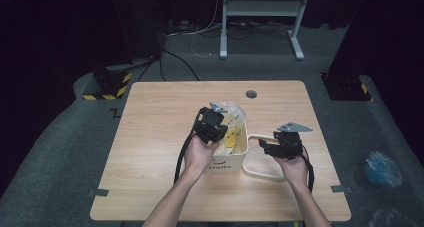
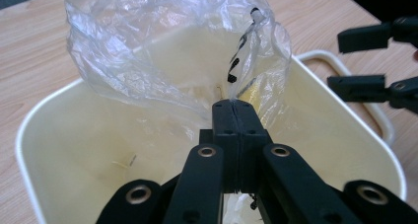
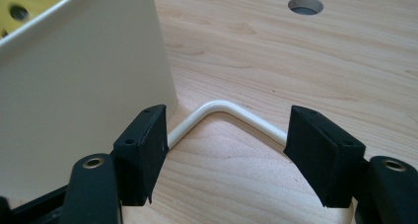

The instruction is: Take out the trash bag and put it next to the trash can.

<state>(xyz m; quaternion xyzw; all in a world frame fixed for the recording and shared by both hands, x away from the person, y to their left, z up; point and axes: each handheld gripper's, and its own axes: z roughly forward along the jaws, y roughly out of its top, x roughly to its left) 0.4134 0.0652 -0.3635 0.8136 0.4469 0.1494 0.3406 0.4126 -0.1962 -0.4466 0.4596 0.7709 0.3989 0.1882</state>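
Observation:
A cream bin (image 1: 224, 163) stands mid-table, its white wire handle (image 1: 260, 174) lying out to the right on the tabletop. A clear plastic bag (image 1: 236, 110) rises out of the bin. My left gripper (image 1: 218, 121) hangs over the bin's left side. In the left gripper view it (image 2: 234, 106) is shut on the near edge of the bag (image 2: 162, 51), above the bin's rim (image 2: 49, 103). My right gripper (image 1: 263, 146) stands open beside the bin's right wall (image 3: 84, 86). Its jaws (image 3: 226, 145) straddle the bend of the handle (image 3: 217, 107) without touching it.
Something yellow (image 3: 29, 2) lies inside the bin. A round cable hole (image 1: 251, 94) sits near the table's far edge. From the left gripper view the right gripper (image 2: 347, 61) shows at the right, over the handle (image 2: 382, 120). Bare wood surrounds the bin.

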